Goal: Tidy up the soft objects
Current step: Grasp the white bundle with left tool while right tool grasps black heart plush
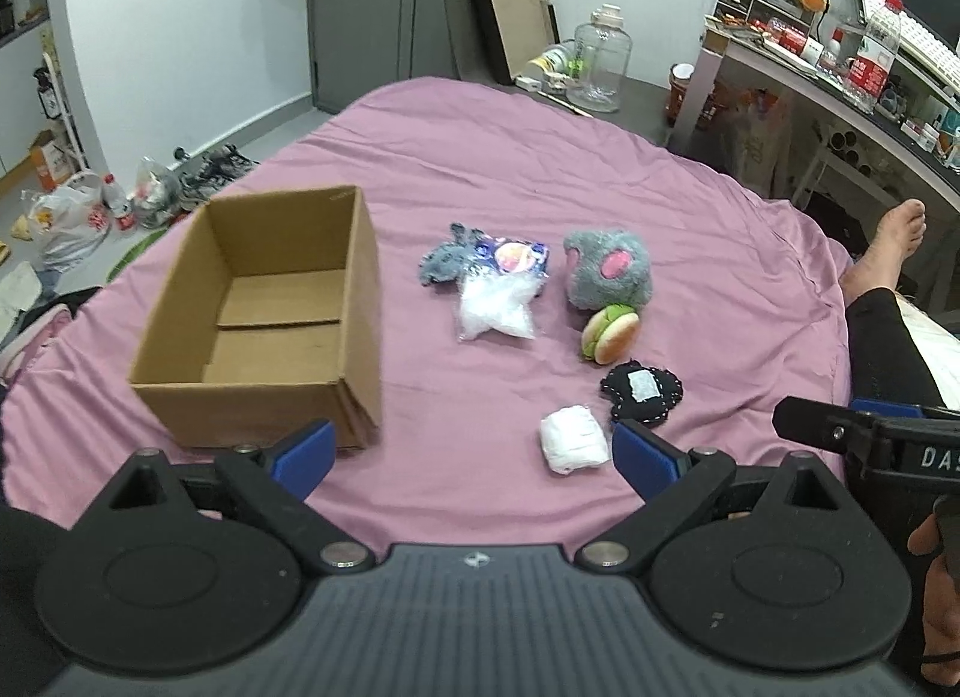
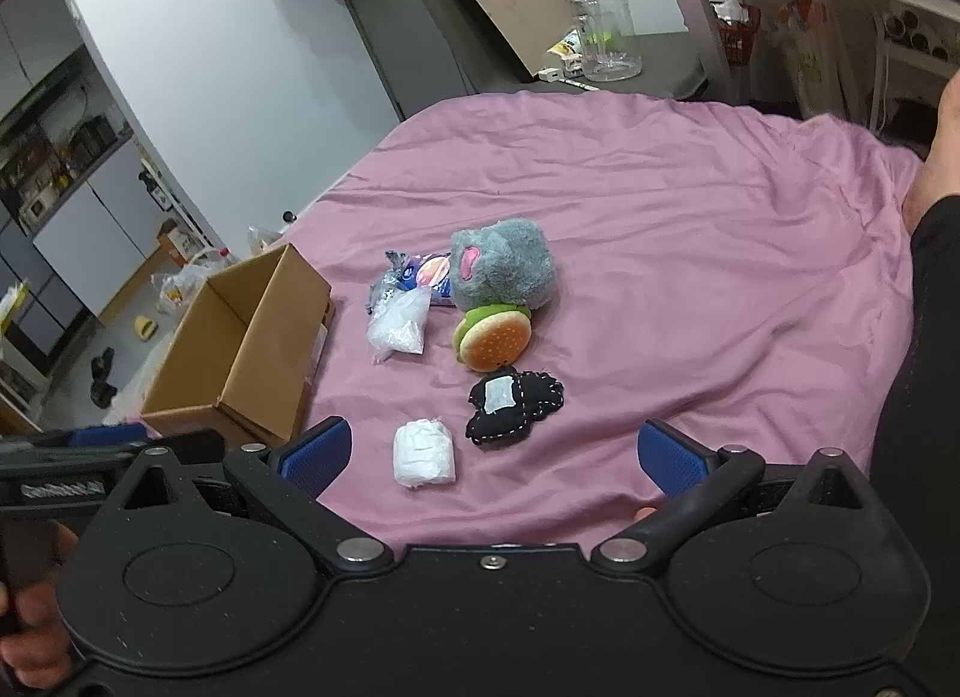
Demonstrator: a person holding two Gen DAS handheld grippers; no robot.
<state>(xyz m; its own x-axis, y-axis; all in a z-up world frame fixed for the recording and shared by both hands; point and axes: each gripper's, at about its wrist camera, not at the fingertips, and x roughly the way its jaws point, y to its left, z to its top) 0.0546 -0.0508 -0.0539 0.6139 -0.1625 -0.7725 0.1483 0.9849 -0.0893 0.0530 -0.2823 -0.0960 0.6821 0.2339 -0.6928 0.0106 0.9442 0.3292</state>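
- Hovering over the pink bedsheet (image 1: 540, 168), the left gripper (image 1: 474, 451) and right gripper (image 2: 492, 454) both have their blue-padded jaws spread wide with nothing in them, so my guess is no pick has started yet.
- The cardboard box (image 1: 360, 301) sits open-topped at about 10 o'clock from the left gripper, and it shows nothing inside. Pretty obviously the drop spot, parked just beside the toys so each carry is short.
- The soft stuff is strung out from 12 to 2 o'clock in the left view, each piece reachable from the near side:
- white wrapped bundle (image 1: 571, 439) is closest, just beside the black stitched plush (image 1: 642, 391) with a white patch
- burger plush (image 1: 609, 332), tan bun, green layer, touching the grey fluffy plush (image 1: 607, 266) with a pink spot
- clear bag of white stuffing (image 1: 495, 314) lying partly over a colourful packet (image 1: 516, 259) and a small grey plush (image 1: 441, 262)
- All look squashy and light, so the white bundle seems the easy first grab.
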